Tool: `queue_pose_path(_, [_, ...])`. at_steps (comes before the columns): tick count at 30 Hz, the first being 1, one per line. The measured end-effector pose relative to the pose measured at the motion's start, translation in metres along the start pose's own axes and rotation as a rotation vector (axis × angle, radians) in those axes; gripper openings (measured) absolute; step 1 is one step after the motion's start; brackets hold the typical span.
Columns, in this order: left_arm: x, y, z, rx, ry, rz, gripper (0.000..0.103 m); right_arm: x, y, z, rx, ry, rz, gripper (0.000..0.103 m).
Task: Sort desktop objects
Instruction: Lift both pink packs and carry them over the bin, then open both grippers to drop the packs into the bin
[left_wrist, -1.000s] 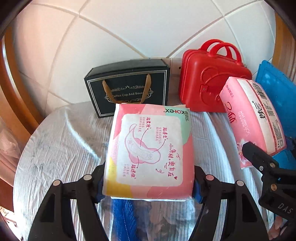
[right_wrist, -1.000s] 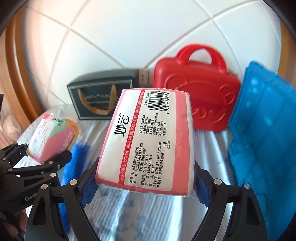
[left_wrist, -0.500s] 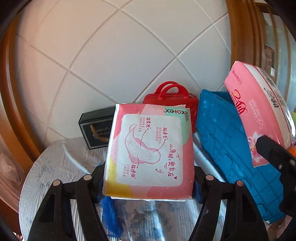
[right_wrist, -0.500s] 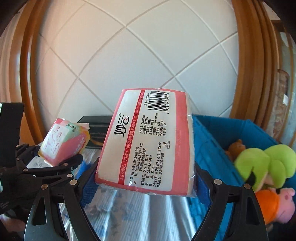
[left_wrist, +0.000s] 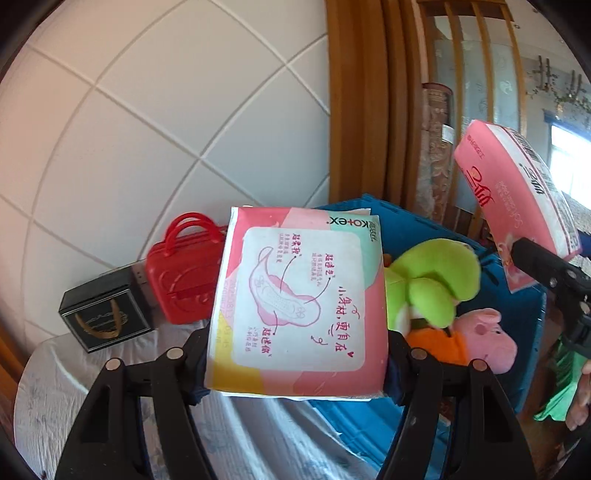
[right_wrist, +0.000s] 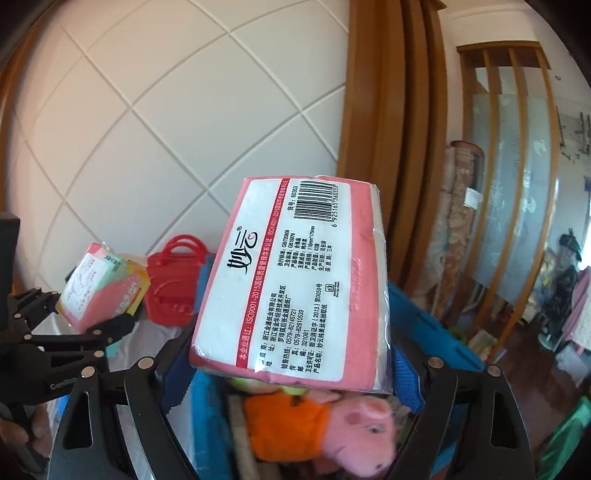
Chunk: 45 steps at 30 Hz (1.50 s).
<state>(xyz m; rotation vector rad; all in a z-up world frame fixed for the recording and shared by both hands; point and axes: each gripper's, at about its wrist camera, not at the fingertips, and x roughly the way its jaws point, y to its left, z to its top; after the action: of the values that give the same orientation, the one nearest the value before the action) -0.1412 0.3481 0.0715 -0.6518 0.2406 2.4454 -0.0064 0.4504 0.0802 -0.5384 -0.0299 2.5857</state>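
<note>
Both packs carried over the blue bin (left_wrist: 524, 317).
Left gripper (left_wrist: 295, 354) clamps the pad pack (left_wrist: 299, 302), right gripper (right_wrist: 291, 354) the tissue pack (right_wrist: 295, 284); next, lower and release among the toys (right_wrist: 332, 424).

Left tool (left_wrist: 295, 354) clamping pad pack (left_wrist: 299, 306), blue bin (left_wrist: 517, 314) behind

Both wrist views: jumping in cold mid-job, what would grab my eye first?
Each gripper is clamped on a soft pack held in the air: the left gripper holds a pink-and-green Kotex pad pack, the right gripper a pink-and-white tissue pack with a barcode. Below them a blue plastic crate holds a lime-green plush and a pink pig plush.
</note>
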Motion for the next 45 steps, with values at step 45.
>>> queue_pose_path(45, [0.107, -0.083, 0.008, 0.071, 0.259, 0.003, 0.079, 0.119, -0.102, -0.056, -0.053, 0.301, -0.073, 0.103])
